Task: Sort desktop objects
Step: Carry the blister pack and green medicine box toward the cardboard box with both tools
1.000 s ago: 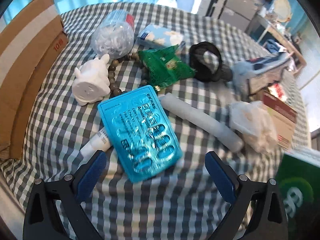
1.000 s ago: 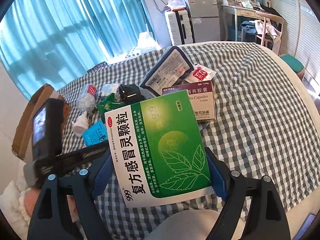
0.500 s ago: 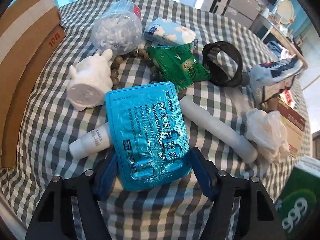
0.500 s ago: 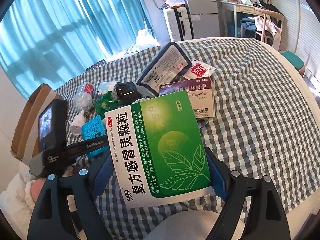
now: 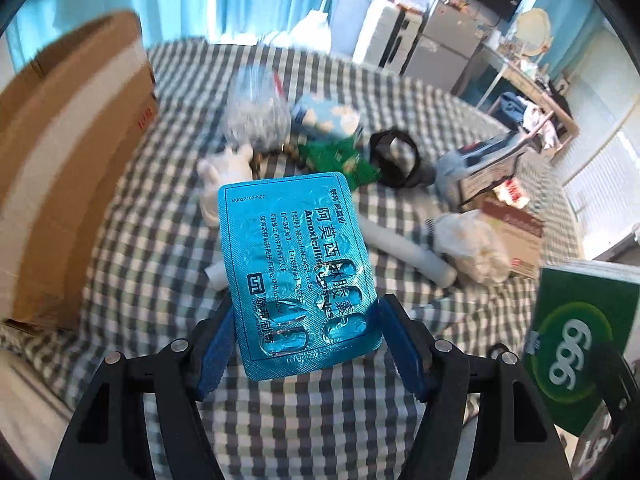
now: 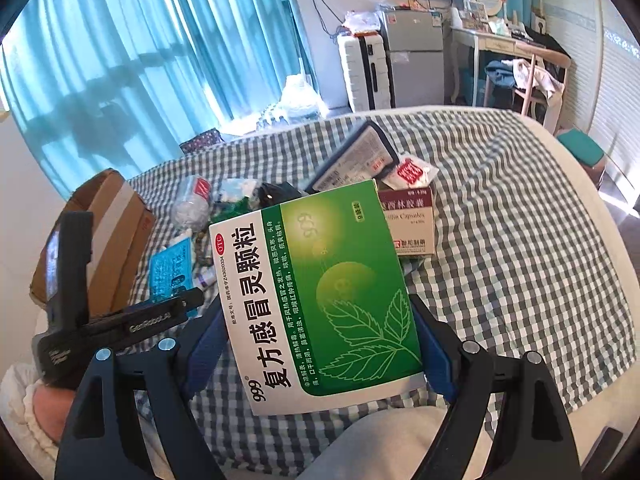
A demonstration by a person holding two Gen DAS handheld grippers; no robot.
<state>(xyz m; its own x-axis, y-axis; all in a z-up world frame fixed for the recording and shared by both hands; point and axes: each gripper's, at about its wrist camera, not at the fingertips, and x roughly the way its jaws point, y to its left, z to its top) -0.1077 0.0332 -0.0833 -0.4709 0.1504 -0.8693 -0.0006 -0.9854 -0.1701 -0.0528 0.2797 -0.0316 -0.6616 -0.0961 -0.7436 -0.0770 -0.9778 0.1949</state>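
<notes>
- The left gripper (image 5: 304, 340) pinches the near end of a blue foil blister sheet of capsules (image 5: 298, 270), held clear above the green-and-white checked cloth (image 5: 160, 248).
- The right gripper (image 6: 316, 344) clamps a green-and-white cardboard medicine box (image 6: 320, 288) between its blue pads.
- A brown cardboard carton (image 5: 68, 160) borders the cloth's left edge.
- Bare cloth lies open to the right.
</notes>
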